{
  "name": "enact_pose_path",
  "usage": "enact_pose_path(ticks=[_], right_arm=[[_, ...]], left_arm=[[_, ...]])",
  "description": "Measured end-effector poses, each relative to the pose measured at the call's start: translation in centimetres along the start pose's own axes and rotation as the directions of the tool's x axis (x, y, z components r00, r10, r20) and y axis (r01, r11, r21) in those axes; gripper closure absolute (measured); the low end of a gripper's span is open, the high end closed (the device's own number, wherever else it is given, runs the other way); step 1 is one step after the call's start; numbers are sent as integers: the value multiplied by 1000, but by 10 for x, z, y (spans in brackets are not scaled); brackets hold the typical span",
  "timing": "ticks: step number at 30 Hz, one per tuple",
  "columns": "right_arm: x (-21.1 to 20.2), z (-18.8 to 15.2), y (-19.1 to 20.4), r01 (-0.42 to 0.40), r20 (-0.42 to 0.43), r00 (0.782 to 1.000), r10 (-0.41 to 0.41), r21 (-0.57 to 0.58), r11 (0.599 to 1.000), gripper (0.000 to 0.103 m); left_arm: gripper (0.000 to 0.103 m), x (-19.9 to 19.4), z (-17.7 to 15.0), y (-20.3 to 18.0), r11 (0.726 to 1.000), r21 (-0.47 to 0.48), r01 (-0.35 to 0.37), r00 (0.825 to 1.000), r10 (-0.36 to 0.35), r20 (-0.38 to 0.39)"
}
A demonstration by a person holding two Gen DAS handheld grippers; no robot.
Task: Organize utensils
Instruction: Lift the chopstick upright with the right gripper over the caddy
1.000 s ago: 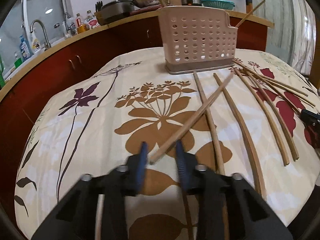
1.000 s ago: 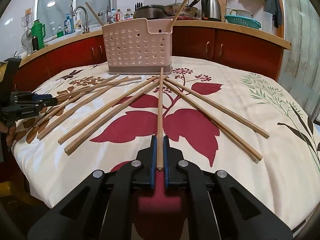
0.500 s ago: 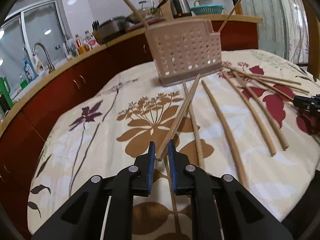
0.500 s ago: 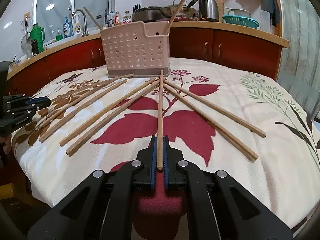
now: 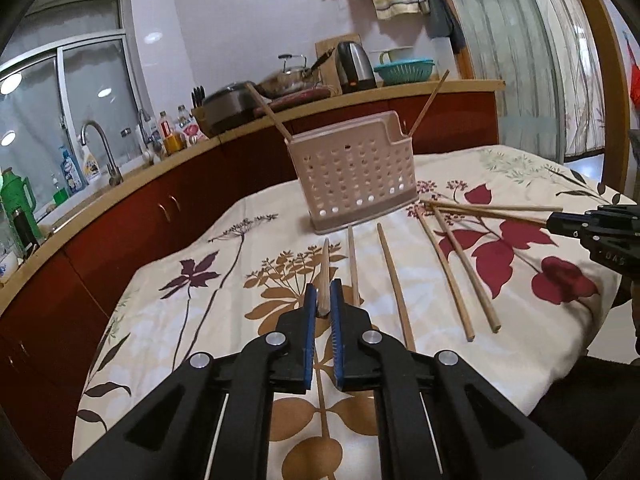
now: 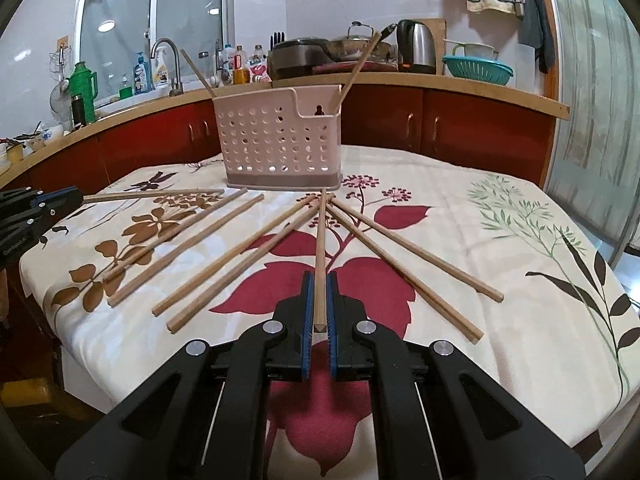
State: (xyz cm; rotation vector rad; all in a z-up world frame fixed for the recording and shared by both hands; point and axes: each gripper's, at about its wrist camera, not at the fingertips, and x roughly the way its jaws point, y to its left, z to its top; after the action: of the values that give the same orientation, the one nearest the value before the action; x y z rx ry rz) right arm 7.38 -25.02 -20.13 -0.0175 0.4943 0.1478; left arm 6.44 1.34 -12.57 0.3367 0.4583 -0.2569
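Note:
A pink perforated utensil holder (image 5: 352, 176) (image 6: 280, 140) stands at the far side of the table with two chopsticks leaning in it. My left gripper (image 5: 324, 304) is shut on a wooden chopstick (image 5: 325, 272) and holds it lifted, pointing toward the holder. My right gripper (image 6: 319, 300) is shut on another chopstick (image 6: 320, 248), held just above the cloth and pointing at the holder. Several more chopsticks (image 6: 208, 248) (image 5: 448, 264) lie fanned out on the flowered tablecloth. Each gripper shows at the edge of the other's view, the left gripper (image 6: 60, 200) and the right gripper (image 5: 600, 232).
The table has a flowered cloth (image 6: 500, 240). A curved counter with red cabinets (image 6: 460, 128) runs behind it, carrying a sink tap (image 6: 172, 64), bottles, a cooker, a kettle (image 6: 416, 52) and a green colander. The table's front edge lies close below both grippers.
My left gripper closed on a chopstick and lifted it off the table, swinging it to point at the holder. My right gripper kept its chopstick and raised it slightly.

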Motion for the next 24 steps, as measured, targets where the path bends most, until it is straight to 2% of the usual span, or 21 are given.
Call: enact_pose_path(ticks=[9, 16, 24], right_arm=[[-28, 18, 0, -1, 66, 998, 0, 6, 1000, 97], [-55, 45, 0, -1, 142, 990, 1, 4, 1000, 97], [-74, 67, -2, -3, 197, 980, 0, 11, 1000, 97]], left_arm=[[96, -27, 17, 6, 999, -27, -29, 996, 32, 84], [96, -52, 38, 20, 996, -87, -32, 987, 45, 156], [96, -66, 55, 36, 986, -163, -34, 982, 63, 177]])
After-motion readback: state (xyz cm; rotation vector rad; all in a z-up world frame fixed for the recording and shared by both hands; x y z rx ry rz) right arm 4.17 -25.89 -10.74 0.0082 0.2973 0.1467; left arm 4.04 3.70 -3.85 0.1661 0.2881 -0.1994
